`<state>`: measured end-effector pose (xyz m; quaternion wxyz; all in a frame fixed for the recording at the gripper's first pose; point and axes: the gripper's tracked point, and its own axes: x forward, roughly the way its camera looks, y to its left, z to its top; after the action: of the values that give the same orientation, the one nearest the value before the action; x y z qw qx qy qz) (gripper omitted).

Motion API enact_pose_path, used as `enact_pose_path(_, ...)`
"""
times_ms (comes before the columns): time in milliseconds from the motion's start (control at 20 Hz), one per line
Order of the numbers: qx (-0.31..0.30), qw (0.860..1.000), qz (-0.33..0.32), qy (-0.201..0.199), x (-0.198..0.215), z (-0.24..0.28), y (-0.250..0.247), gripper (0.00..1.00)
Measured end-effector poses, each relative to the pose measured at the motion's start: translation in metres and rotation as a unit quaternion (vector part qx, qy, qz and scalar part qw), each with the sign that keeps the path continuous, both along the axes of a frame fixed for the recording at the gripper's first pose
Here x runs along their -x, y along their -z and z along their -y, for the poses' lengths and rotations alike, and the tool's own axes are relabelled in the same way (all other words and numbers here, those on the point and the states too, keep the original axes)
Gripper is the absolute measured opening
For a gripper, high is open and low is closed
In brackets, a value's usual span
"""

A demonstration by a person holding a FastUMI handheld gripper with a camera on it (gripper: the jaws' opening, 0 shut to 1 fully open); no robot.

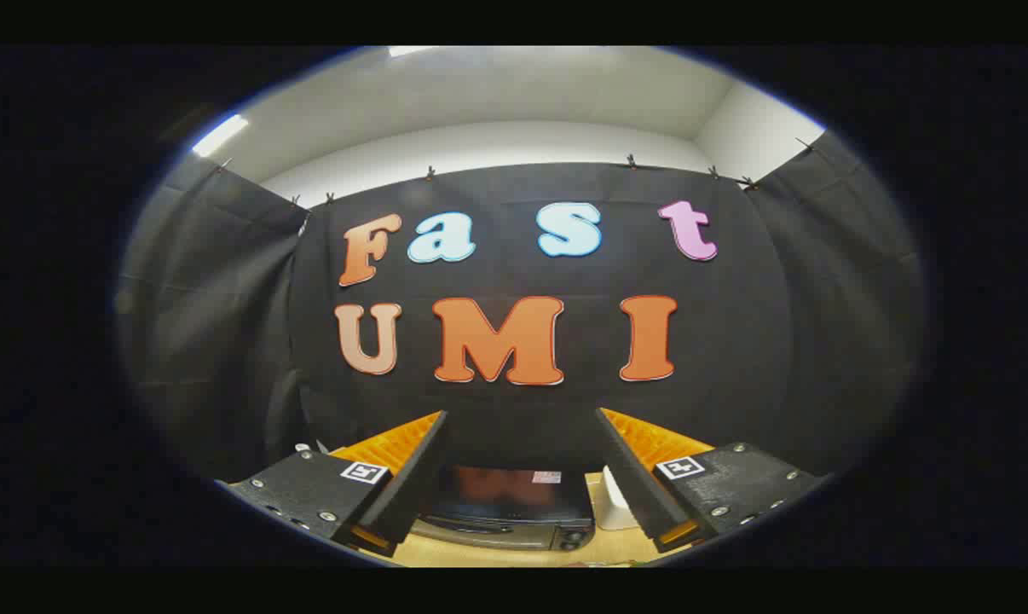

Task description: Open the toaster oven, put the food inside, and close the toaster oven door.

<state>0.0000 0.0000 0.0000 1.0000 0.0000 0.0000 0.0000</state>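
A dark toaster oven stands on the light wooden table, low between and beyond my two fingers. I see its top and the upper part of its front, with a knob at the right end; the door looks closed. My gripper is held high above the table, well back from the oven, with its fingers spread wide apart and nothing between them. The food is hidden from me.
A small white object sits on the table just right of the oven, partly behind my right finger. Black cloth walls enclose the booth behind the oven and on both sides.
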Motion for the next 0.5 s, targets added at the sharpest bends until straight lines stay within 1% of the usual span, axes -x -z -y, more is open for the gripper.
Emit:
enact_pose_path(250,-0.009,1.0,-0.015,-0.003,-0.0027,-0.0041,0.0077,0.98)
enact_pose_path(500,-0.01,1.0,-0.013,-0.011,-0.0035,-0.0089,0.0061,0.98)
